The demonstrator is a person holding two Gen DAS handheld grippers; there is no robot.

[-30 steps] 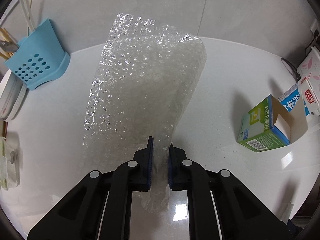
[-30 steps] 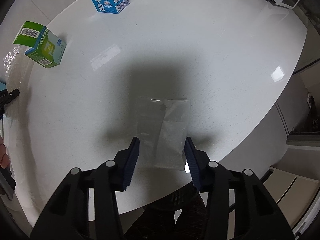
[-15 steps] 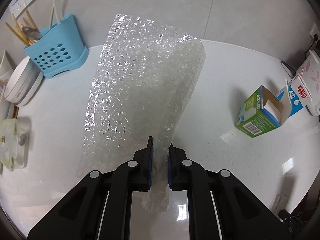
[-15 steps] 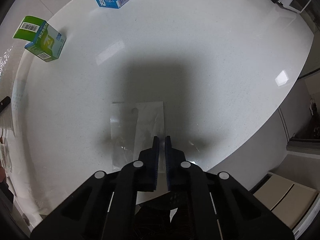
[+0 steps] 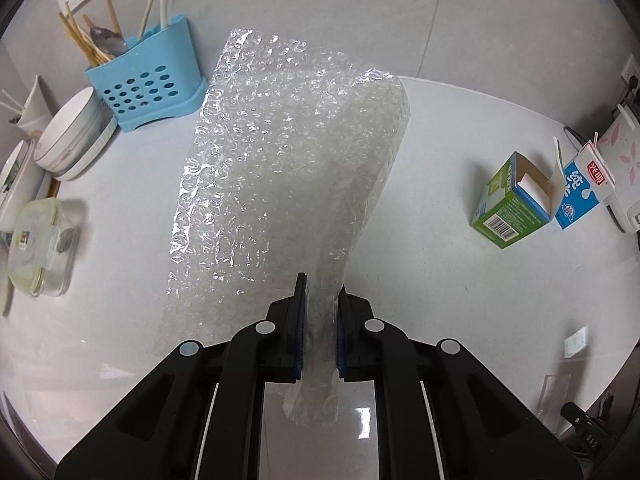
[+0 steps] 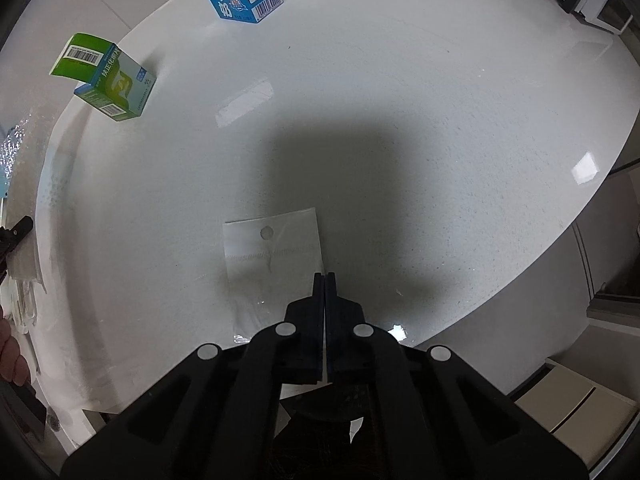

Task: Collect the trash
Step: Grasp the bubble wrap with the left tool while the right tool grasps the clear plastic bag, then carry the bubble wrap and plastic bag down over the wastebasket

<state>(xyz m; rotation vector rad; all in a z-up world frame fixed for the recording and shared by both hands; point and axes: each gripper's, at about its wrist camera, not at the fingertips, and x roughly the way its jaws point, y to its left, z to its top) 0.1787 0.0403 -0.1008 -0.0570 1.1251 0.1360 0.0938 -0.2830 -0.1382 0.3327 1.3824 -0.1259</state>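
**Both grippers clamped on plastic scraps over the white counter**

The left gripper [image 5: 320, 320] has its jaws pressed together on a sheet of bubble wrap [image 5: 288, 168], which fans out ahead of the fingers and hides much of the counter [image 5: 460, 300] behind it; a short tail of the sheet pokes back between the jaws. The right gripper [image 6: 324, 280] is fully closed on the right edge of a clear plastic bag [image 6: 272, 256] — the bag's lower part runs under the gripper body and cannot be followed, and whether it is off the counter is hard to tell.

Further trash sits on the counter: an open green carton [image 5: 510, 204] lying on its side and, just beside it, a blue milk carton [image 5: 580, 196] partly cut off behind it in the left view and cropped at the top in the right view.

At the left of the counter stand a blue utensil holder [image 5: 148, 88], stacked bowls [image 5: 68, 136] and a lidded container [image 5: 40, 248] — all bent by the lens edge. In the right view, fingertips of a hand [image 6: 12, 356] show at the frame's left edge.
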